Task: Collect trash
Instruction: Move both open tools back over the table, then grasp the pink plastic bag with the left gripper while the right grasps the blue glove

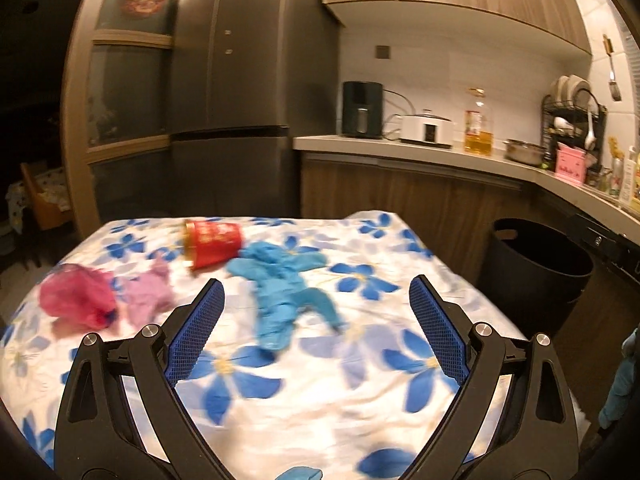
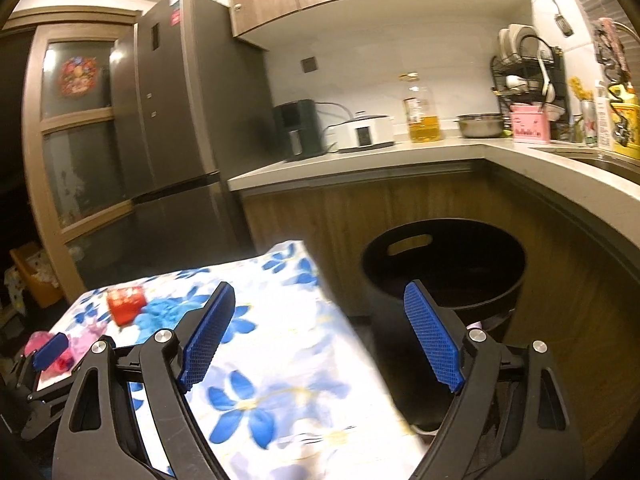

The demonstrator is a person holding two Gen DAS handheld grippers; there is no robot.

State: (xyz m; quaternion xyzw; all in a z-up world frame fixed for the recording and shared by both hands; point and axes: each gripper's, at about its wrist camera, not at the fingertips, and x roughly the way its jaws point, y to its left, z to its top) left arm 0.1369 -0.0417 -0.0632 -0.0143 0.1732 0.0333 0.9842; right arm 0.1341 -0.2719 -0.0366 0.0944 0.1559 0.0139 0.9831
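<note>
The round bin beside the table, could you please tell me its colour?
Black; the round bin shows best in the right wrist view.

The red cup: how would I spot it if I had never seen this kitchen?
Find the table under the blue-flowered white cloth. Near its far edge lies the red paper cup, tipped on its side. Beside it lie only soft, crumpled pieces: blue, pink and magenta.

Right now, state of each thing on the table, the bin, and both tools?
Red cup: tipped on its side, on the table.
Blue glove: lying crumpled, beside the cup.
Pink glove: lying crumpled.
Red bag: crumpled heap, near the table's left edge.
Bin: upright, no lid, contents hidden.
Left tool: open, nothing held.
Right tool: open, nothing held.
</note>
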